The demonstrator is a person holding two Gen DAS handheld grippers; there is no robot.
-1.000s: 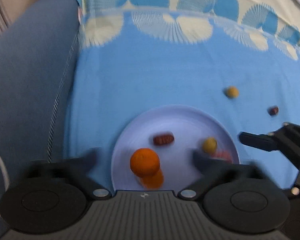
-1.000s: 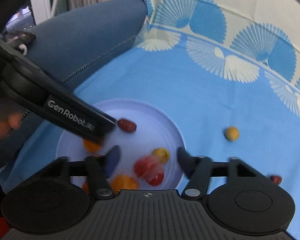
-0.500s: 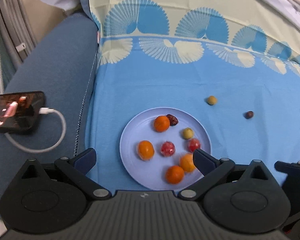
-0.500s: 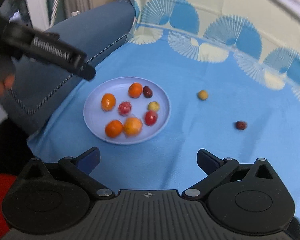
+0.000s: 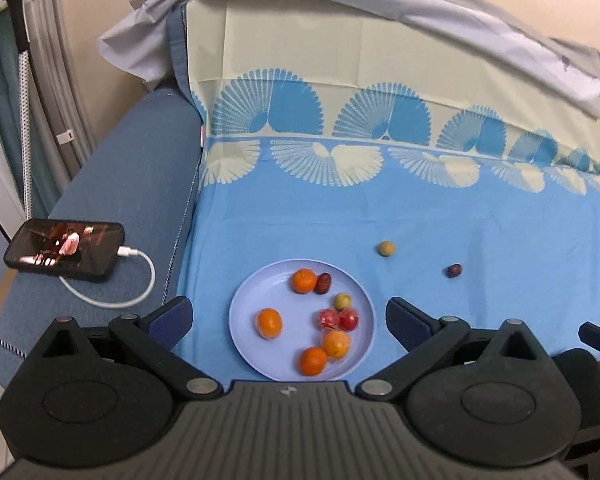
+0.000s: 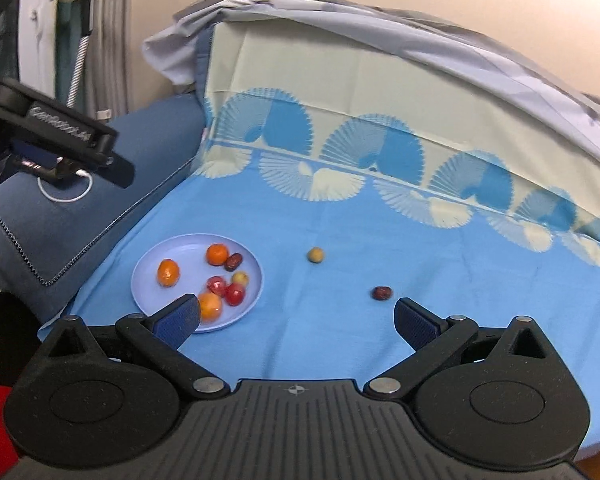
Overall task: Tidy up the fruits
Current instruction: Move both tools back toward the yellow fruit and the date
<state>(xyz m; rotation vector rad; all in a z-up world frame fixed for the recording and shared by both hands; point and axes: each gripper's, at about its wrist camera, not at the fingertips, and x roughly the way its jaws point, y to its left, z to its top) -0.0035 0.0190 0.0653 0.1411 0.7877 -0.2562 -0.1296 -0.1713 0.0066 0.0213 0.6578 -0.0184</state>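
A blue fan-print cloth point(image 5: 380, 216) covers the sofa in front of you. Near its left edge sits the lilac plate point(image 5: 252, 312) with eight small fruits. Your left gripper point(image 5: 288, 316) and right gripper point(image 6: 296, 320) both hang spread wide, holding nothing. I judge you're between picks: further right, the yellow fruit point(image 6: 315, 255) and the dark red date point(image 6: 381, 293) lie loose, well apart, each needing a narrow pinch.

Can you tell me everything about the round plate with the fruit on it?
The plate is round, pale lilac and smooth like plastic, with a low raised rim. It lies flat on the blue cloth, near the cloth's edge. Eight small fruits rest on it: four orange, two red, one yellowish, one dark red. No gripper touches it.
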